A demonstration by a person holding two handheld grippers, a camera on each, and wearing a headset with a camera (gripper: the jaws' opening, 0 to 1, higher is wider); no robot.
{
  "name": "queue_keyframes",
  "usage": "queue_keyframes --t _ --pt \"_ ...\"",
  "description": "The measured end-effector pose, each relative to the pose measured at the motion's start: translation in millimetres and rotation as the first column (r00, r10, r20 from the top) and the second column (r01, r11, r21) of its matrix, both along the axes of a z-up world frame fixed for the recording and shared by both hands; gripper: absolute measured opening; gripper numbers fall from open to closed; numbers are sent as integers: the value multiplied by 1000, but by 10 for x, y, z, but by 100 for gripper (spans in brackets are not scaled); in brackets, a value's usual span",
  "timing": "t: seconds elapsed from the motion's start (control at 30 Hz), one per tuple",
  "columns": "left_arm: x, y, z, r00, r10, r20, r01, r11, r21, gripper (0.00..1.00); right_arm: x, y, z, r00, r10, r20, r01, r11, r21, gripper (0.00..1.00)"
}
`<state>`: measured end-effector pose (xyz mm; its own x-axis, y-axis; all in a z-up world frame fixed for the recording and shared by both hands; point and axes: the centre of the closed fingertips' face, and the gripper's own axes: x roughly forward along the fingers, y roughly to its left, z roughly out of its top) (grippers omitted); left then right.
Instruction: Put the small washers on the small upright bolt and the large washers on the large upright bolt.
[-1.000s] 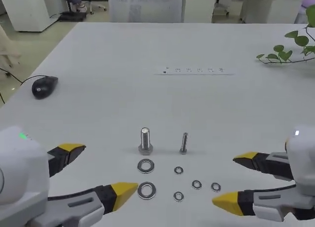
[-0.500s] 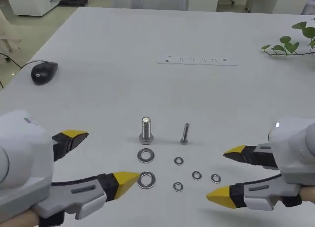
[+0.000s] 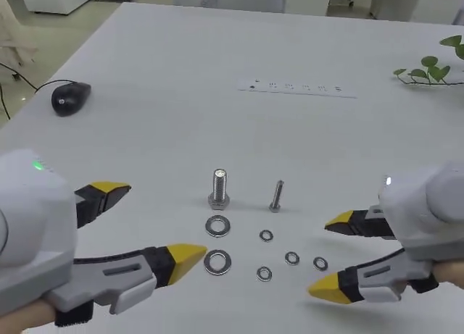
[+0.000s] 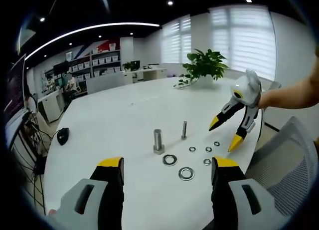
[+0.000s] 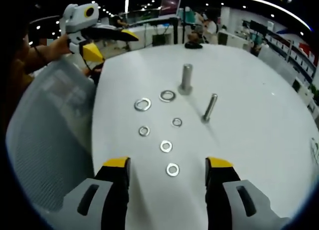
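The left gripper (image 3: pixel 156 222) and the right gripper (image 3: pixel 324 258) both hung over the near part of the white table (image 3: pixel 181 73). Each had its yellow-tipped jaws spread wide and held nothing.

Between them stood the large bolt (image 3: pixel 220 188), upright on its head, with the small bolt (image 3: pixel 277 195) upright just to its right. Both shafts were bare. Two large washers lay flat in front of the large bolt, one (image 3: pixel 217 225) close to its base and the other (image 3: pixel 217 261) nearer the person, just beside the left gripper's lower tip. Four small washers lay loose in front of the small bolt (image 3: pixel 266 236) (image 3: pixel 292 258) (image 3: pixel 320 263) (image 3: pixel 264 274), the rightmost one near the right gripper's tips. None touched another.

Nothing lay between either gripper and the washers or bolts.

Farther off, well apart from the work, a black mouse (image 3: pixel 70 98) with its cord sat at the left edge. A flush row of sockets (image 3: pixel 297 88) ran across the middle of the table, and a leafy plant (image 3: pixel 435 67) reached in from the far right. In the right gripper view, a mesh chair back (image 5: pixel 50 120) stood against the table's edge.
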<state>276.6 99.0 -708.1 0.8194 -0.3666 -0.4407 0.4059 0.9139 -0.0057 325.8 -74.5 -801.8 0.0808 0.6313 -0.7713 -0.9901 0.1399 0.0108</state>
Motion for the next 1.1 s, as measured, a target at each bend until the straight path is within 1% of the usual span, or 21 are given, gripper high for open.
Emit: queue_keyframes --t 0.03,0.1,0.3,0.43,0.47,0.53,0.57,0.63,0.67,0.73,0.77,0.8,0.83,0.93,1.0,1.07,1.1 --pt "0 -1 2 1000 0 1 0 1000 -2 71 -1 -10 -14 1000 11 -4 -11 1000 -15 62" --pt "0 2 7 1000 4 0 -4 1000 -5 71 7 -11 -17 1000 23 0 -23 999 -24 62" --pt "1 25 18 1000 14 7 -13 1000 -9 71 32 -7 -69 998 70 -2 -70 995 -77 59" --pt "-3 35 16 1000 18 2 -18 1000 -12 71 25 -27 -120 992 122 4 -121 984 -132 55" --pt "-4 34 22 1000 18 4 -17 1000 -13 71 32 -26 -125 992 129 9 -126 982 -138 54" --pt "-3 35 39 1000 19 10 -19 1000 -15 71 23 -32 -143 989 146 2 -144 977 -155 53" --pt "-2 33 45 1000 19 12 -19 1000 -17 71 14 -34 -155 987 158 -5 -156 974 -166 53" --pt "0 30 47 1000 19 12 -19 1000 -18 71 11 -54 -171 983 182 -5 -180 964 -196 52" --pt "0 29 47 1000 19 12 -19 1000 -19 71 20 -74 -183 978 207 3 -201 954 -223 52" --pt "2 28 48 1000 21 13 -21 1000 -21 70 10 -76 -189 975 224 -3 -218 947 -234 49" --pt "1 28 48 1000 22 13 -21 1000 -21 70 12 -74 -190 975 223 -6 -219 947 -236 48" --pt "-1 30 48 1000 23 13 -22 1000 -22 70 7 -80 -194 971 237 -13 -233 941 -246 45" --pt "-3 31 47 1000 24 12 -24 999 -23 70 14 -87 -196 967 254 -8 -247 933 -261 44" --pt "-11 38 47 999 31 14 -31 999 -26 70 13 -97 -218 960 281 -11 -272 917 -291 41" --pt "-24 37 41 999 36 11 -36 999 -34 70 5 -86 -213 958 285 -18 -277 916 -291 39" --pt "-34 40 35 999 40 16 -39 999 -34 70 1 -80 -213 956 293 -17 -284 912 -297 36" --pt "-39 43 24 999 44 15 -43 998 -39 70 -13 -85 -216 955 296 -26 -290 908 -302 35"
